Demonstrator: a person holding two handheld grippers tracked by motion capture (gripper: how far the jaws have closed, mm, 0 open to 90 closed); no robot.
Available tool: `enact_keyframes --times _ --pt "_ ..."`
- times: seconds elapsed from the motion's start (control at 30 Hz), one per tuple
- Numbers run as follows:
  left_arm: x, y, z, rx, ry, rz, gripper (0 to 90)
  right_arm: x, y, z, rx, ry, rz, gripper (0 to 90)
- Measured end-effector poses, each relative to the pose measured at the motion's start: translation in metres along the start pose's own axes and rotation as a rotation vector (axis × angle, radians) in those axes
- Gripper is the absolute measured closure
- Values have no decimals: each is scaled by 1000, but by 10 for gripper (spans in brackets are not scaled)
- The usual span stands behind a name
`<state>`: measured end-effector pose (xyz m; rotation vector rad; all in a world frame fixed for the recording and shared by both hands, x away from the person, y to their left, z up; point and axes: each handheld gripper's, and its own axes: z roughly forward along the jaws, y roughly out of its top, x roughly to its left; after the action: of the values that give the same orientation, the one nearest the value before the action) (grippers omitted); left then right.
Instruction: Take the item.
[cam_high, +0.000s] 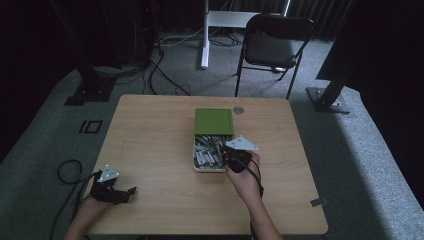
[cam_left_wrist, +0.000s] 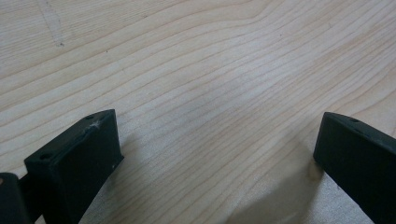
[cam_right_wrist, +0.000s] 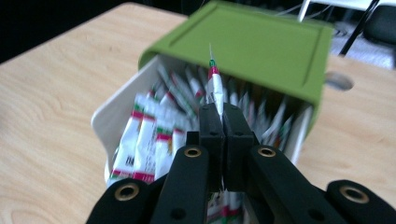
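Now lifting: right claw (cam_right_wrist: 223, 122) pinched on sachet (cam_right_wrist: 214, 88) above box (cam_right_wrist: 112, 116); left claw (cam_left_wrist: 215, 154) wide, empty; best raised straight, slowly.

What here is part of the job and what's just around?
In the job:
- right gripper, shut on a sachet
- white box of sachets, green lid slid back
- left gripper, open, resting on the table

Just around:
- black chair
- floor cables

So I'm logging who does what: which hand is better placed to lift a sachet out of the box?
Right. The right tool is shut on a sachet over the box; the left tool sits open on bare table.
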<state>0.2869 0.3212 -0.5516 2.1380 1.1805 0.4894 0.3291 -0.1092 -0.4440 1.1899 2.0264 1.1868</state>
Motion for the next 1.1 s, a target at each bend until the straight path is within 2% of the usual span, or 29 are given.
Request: enact_keyframes --times 0.2,0.37,0.57,0.67,0.77,0.8,0.97,1.1 --pt "0 0 0 -1 0 0 14 -14 18 -14 -70 11 55 893" --pt "0 0 0 -1 0 -1 14 -32 30 -21 -105 -25 90 893" --pt "0 0 0 0 0 0 13 -54 35 -20 -117 -71 130 893" --pt "0 0 0 0 0 -1 13 -66 32 -16 -113 -90 162 893" --pt "0 0 0 0 0 -1 14 -72 28 -13 -118 -86 194 893" --pt "0 0 0 1 0 1 13 -78 22 -6 -103 -92 206 893" --pt "0 0 0 0 0 -2 13 -85 4 8 -73 -94 244 893" --pt "0 0 0 0 0 -1 14 -86 -13 22 -54 -73 282 893"
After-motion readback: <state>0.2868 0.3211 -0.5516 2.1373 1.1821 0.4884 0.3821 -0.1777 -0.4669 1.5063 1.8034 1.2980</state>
